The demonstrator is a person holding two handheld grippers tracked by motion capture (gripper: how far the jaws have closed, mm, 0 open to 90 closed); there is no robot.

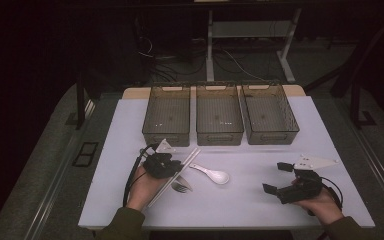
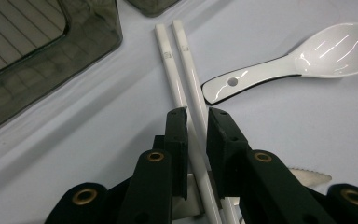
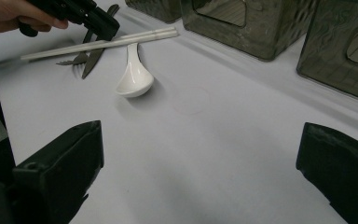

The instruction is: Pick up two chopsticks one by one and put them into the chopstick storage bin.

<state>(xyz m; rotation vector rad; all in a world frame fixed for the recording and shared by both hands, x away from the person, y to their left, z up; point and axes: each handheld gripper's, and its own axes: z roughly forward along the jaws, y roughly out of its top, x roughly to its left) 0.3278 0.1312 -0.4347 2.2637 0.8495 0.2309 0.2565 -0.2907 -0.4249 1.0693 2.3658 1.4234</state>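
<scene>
A pair of white chopsticks lies slanted over a knife and a fork on the white table. My left gripper is shut on the chopsticks about mid-length, one jaw on each side. A white ceramic spoon lies just right of them. At the right of the table my right gripper is held wide open, nothing between its jaws, pointing toward the spoon.
Three smoky transparent bins stand side by side at the back of the white table. Bare tabletop lies between the spoon and my right gripper. Desk legs and cables are on the floor beyond the table.
</scene>
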